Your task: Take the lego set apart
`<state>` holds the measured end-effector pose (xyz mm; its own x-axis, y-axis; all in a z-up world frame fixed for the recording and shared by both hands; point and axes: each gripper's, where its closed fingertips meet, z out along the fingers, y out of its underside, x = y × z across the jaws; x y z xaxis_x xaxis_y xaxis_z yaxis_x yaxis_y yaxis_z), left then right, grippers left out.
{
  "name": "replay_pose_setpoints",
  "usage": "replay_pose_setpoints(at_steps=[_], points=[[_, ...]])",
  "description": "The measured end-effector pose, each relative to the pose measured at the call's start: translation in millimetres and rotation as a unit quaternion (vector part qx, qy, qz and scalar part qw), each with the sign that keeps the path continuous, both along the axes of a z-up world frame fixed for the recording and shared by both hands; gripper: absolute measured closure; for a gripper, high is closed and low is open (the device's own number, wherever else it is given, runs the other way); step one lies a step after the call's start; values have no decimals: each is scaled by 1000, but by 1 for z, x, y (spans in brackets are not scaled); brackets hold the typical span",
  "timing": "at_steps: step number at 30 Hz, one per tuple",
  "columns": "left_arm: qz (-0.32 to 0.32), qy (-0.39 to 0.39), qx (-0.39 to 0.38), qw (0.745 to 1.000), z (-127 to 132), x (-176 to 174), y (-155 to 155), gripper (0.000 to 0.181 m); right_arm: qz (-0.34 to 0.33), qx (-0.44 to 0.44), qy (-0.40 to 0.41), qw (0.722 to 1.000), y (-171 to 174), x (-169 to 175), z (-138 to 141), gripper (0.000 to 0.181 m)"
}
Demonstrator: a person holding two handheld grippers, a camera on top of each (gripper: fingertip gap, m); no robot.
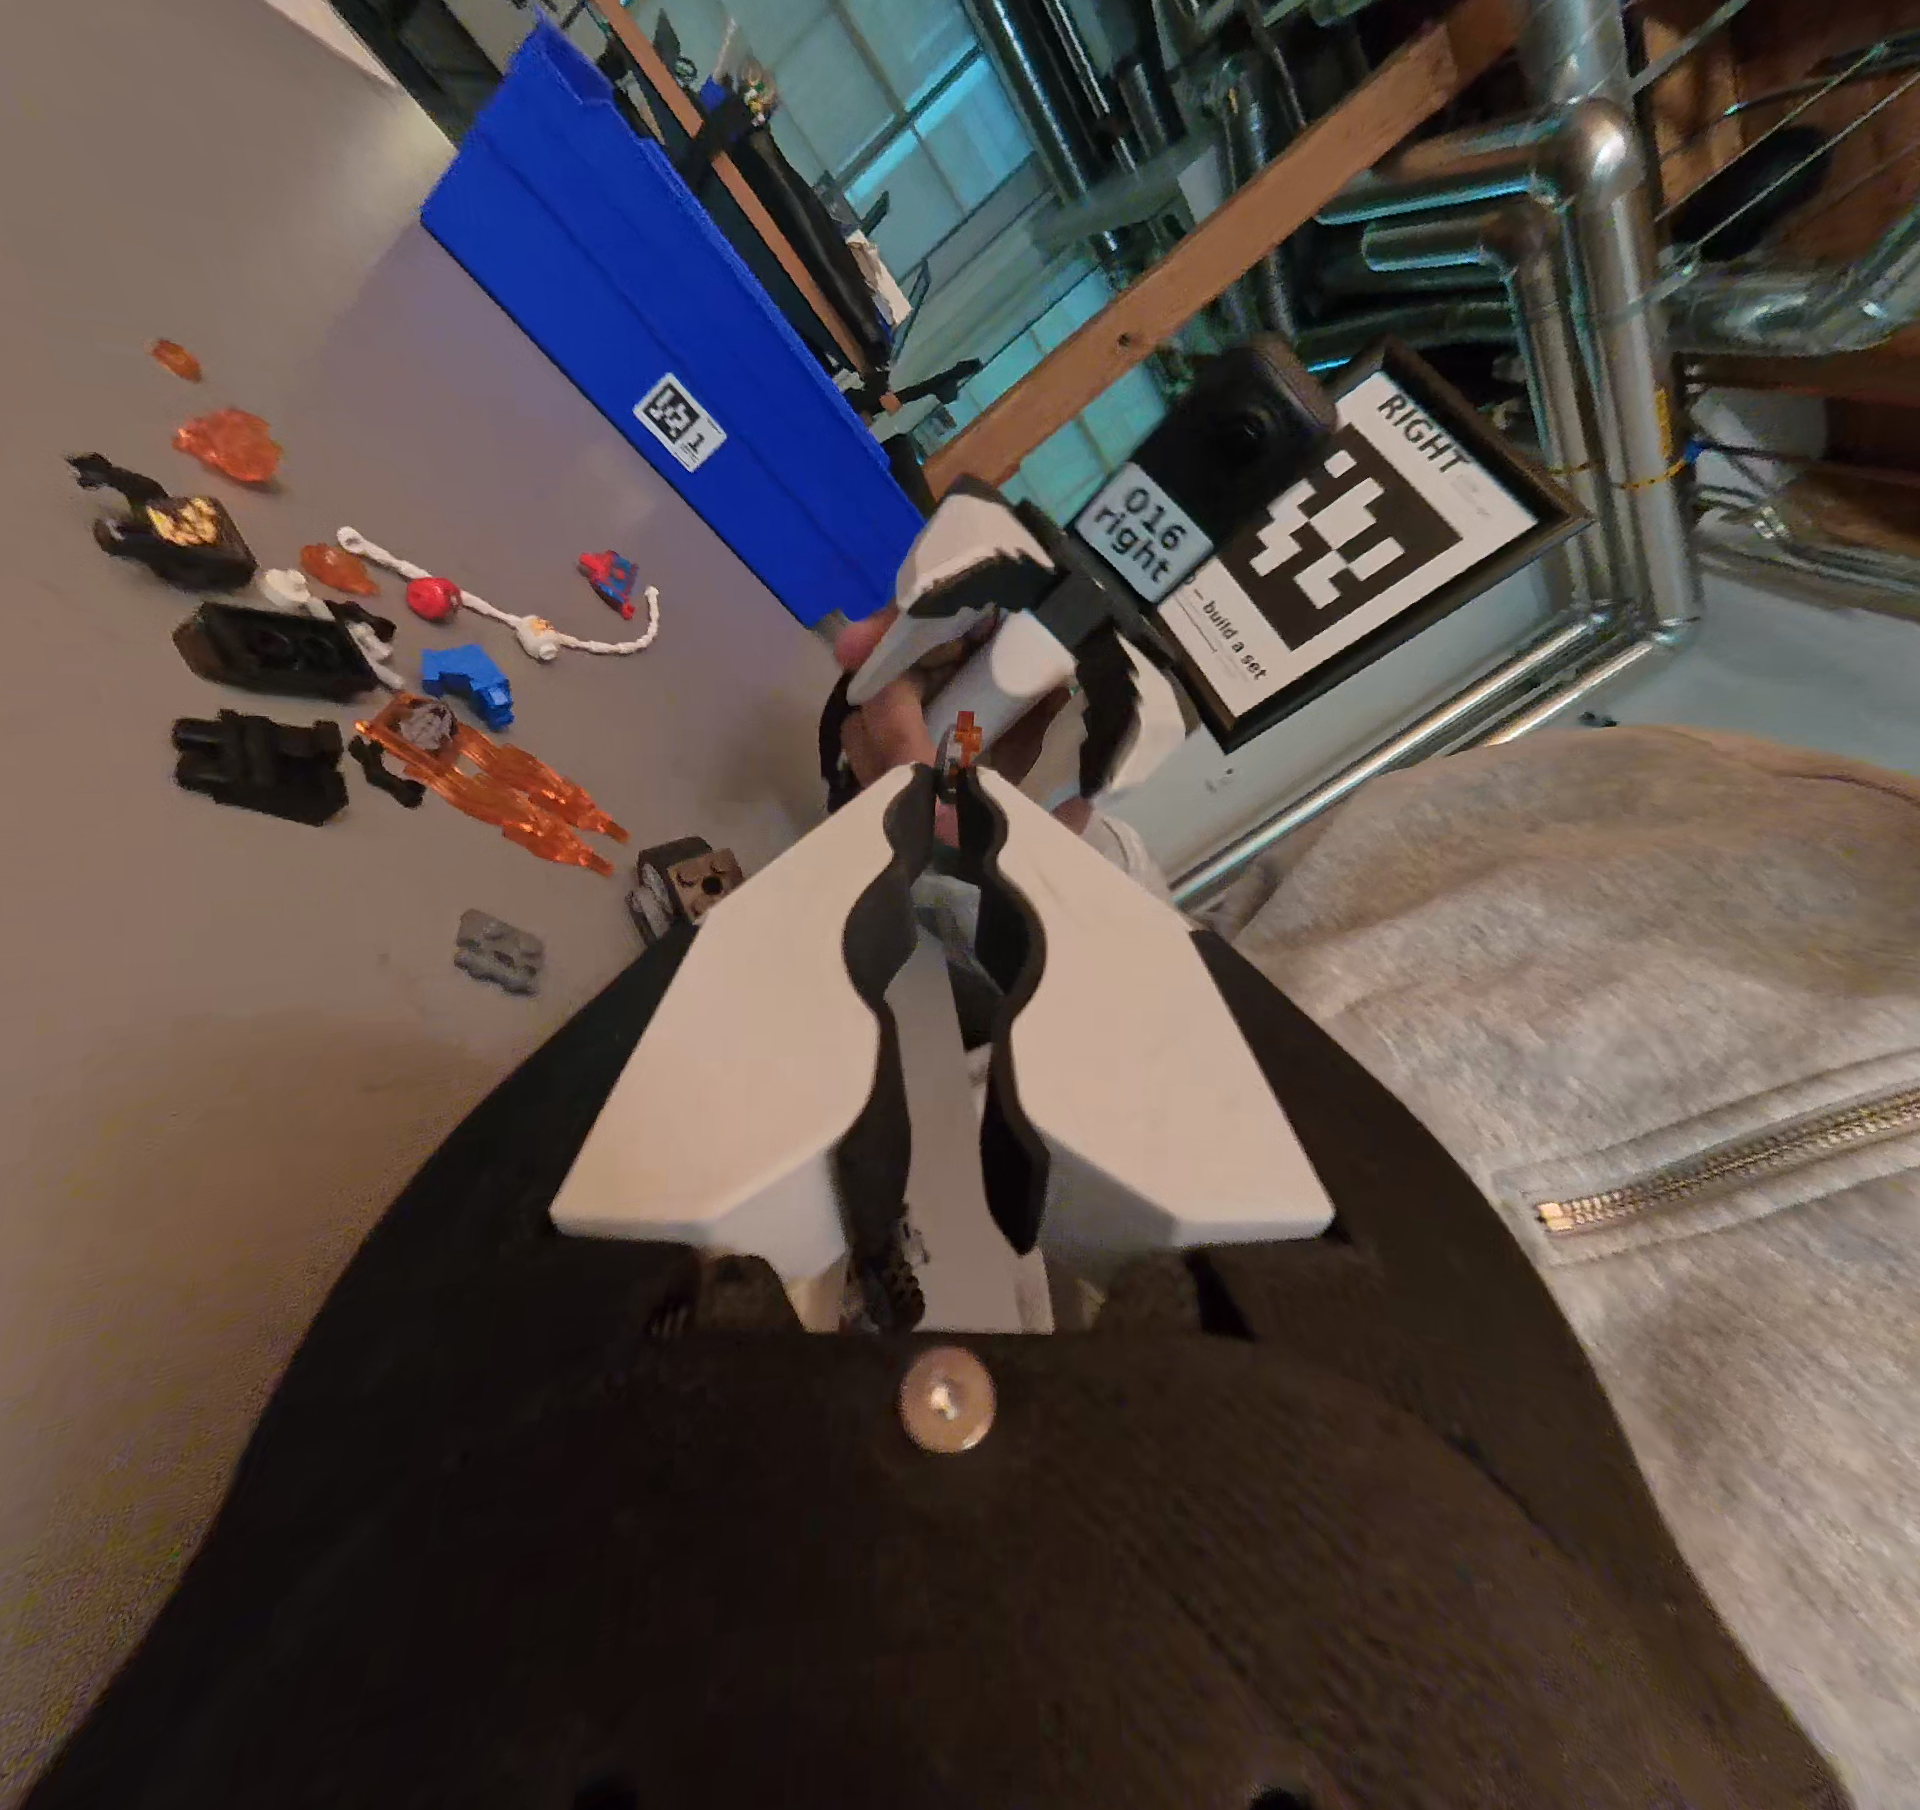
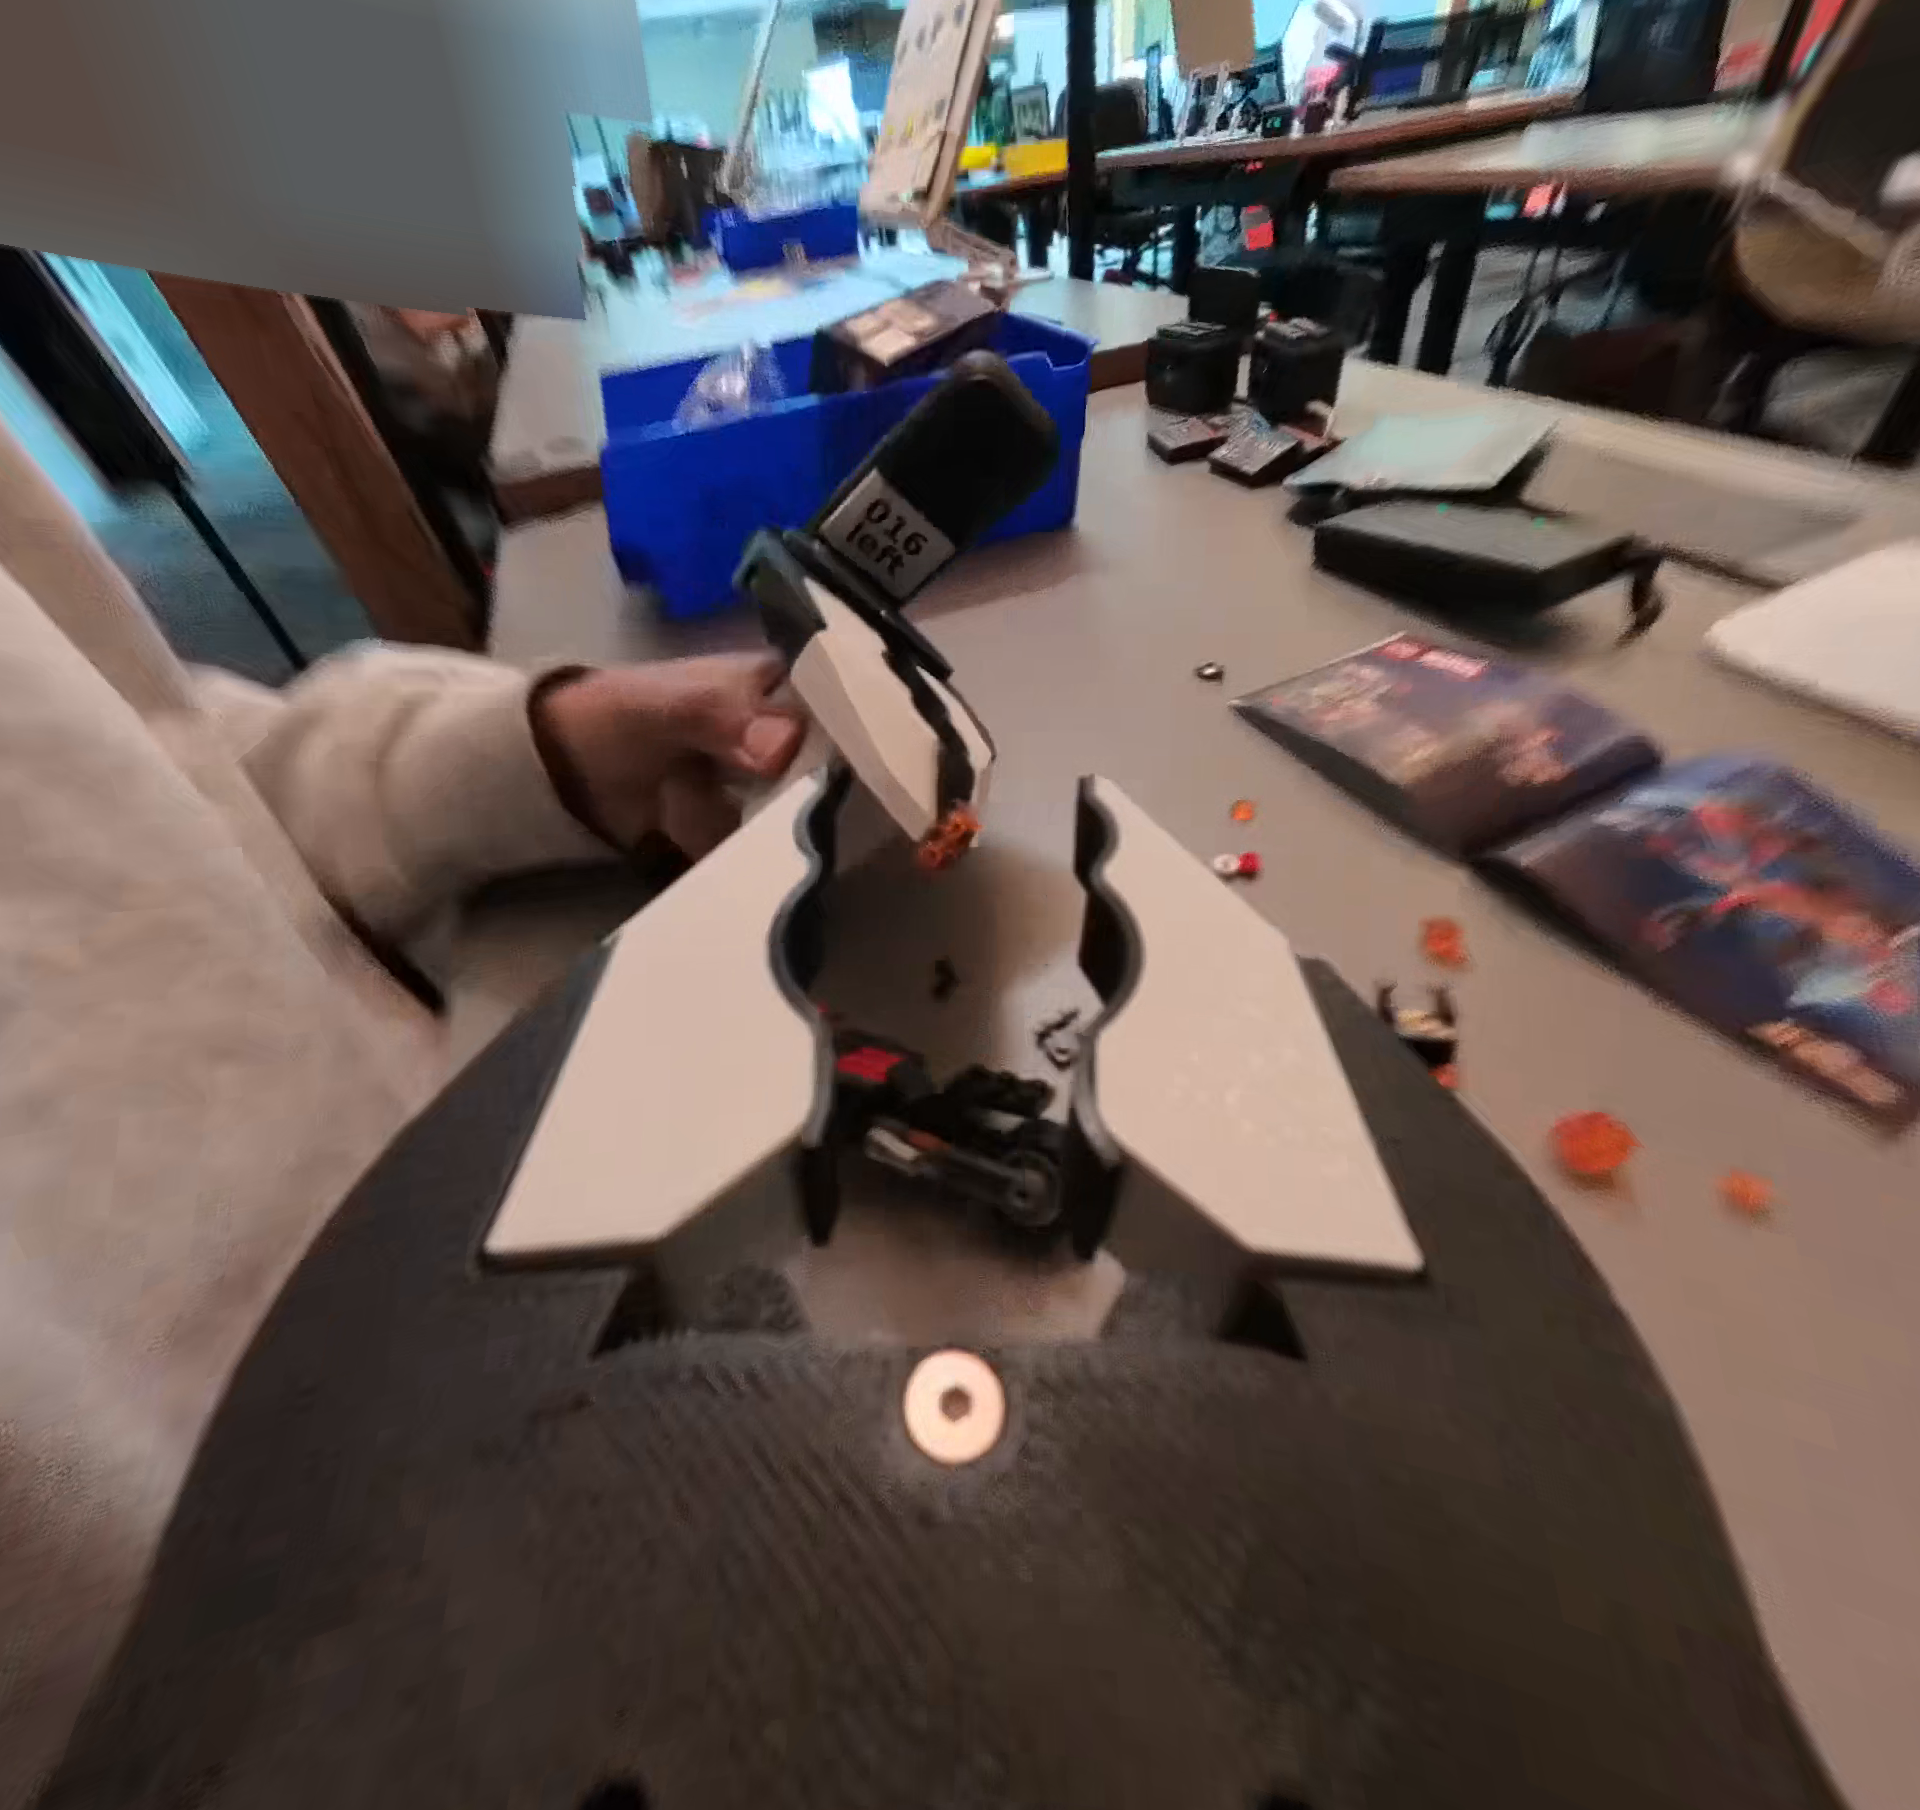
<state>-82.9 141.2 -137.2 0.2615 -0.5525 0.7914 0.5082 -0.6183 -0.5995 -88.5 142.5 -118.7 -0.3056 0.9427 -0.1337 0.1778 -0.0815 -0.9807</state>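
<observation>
The left claw (image 1: 940,786) is pinching a small orange piece (image 1: 966,727); the right claw (image 2: 951,830) is gaping above the motorcycle (image 2: 951,1132) lying crosswise on the grey worktop (image 2: 1143,617).

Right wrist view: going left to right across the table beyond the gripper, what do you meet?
Person's hand → left gripper pinching a small orange piece → tiny red-and-white piece → dark blue booklets.

Readable stuff, not quoting it: small white printed sticker (image 2: 888,536) on the left gripper (image 2: 948,830), matching white sticker (image 1: 1143,534) on the right gripper (image 1: 977,737), lettered framed white marker board (image 1: 1351,534), coded white tag (image 1: 678,422) on the blue plastic bin (image 1: 623,285).
</observation>
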Motion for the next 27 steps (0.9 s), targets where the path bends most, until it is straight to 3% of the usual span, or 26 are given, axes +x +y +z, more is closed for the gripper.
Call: replay_pose_setpoints(at_steps=[2, 5, 8, 13, 19, 27], points=[[-10, -5, -13, 1000, -3, 1, -1, 179, -4, 108, -1, 994, -5, 1, -5, 130], [-18, -8, -23, 1000, -6, 3, -2, 179, -10, 262, -35, 964, -7, 1, -22, 130], [-28, -12, -29, 999, -7, 4, -4, 179, -8, 357, -50, 933, -4, 0, -32, 136], [-39, -10, -29, 999, -7, 8, -6, 179, 8, 393, -34, 919, -10, -1, -29, 164], [-23, -15, -33, 999, -7, 6, -3, 179, -12, 411, -61, 910, -6, -3, -32, 166], [41, 1, -45, 998, -12, -2, 6, 179, -70, 499, -77, 860, 3, -8, -34, 168]])
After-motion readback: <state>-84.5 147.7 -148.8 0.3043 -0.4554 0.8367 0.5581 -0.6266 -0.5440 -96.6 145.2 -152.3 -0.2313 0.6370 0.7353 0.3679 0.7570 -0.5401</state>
